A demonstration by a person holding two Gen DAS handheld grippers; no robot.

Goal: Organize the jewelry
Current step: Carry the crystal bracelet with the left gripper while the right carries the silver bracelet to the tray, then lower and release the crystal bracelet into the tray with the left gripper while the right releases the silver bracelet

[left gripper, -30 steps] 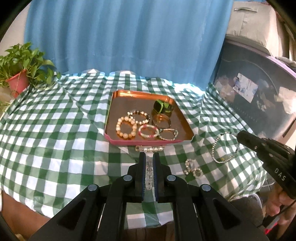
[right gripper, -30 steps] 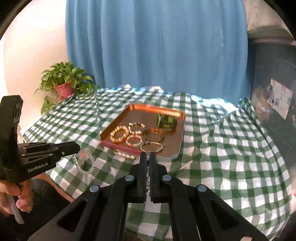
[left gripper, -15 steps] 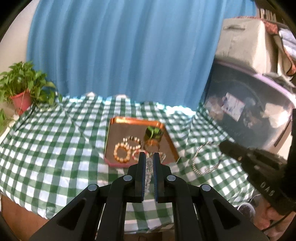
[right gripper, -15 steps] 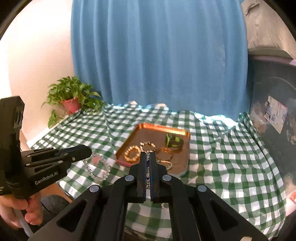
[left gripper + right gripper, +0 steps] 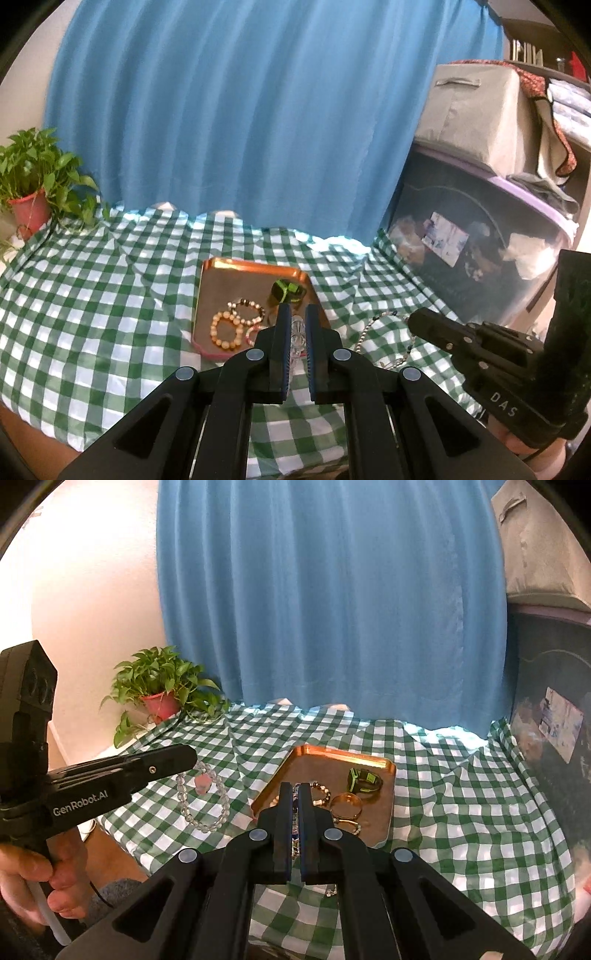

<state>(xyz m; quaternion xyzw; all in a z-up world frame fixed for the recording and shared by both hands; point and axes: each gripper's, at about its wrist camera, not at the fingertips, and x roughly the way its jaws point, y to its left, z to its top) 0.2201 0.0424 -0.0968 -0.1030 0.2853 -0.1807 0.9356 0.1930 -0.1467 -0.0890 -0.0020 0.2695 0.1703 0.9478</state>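
Note:
A copper tray [image 5: 221, 273] [image 5: 384, 823] on the green checked cloth holds several bracelets and a green watch [image 5: 287, 288] [image 5: 364, 778]. My left gripper [image 5: 296, 314] is shut on a clear crystal bead bracelet [image 5: 202, 797], which hangs from its tip in the air, left of the tray in the right wrist view. My right gripper [image 5: 295, 790] is shut on a beaded chain with blue beads [image 5: 294, 830]; in the left wrist view that chain [image 5: 384, 325] dangles from the right gripper's tip over the cloth, right of the tray.
A potted plant [image 5: 33, 184] [image 5: 162, 690] stands at the table's far left corner. A blue curtain [image 5: 221, 110] hangs behind. Dark storage bins [image 5: 480, 236] and a grey box stand to the right. A small trinket [image 5: 332, 890] lies on the cloth near the front edge.
Both grippers have risen and drawn back from the table, each lifting its piece off the cloth. The tray now looks smaller and farther away.

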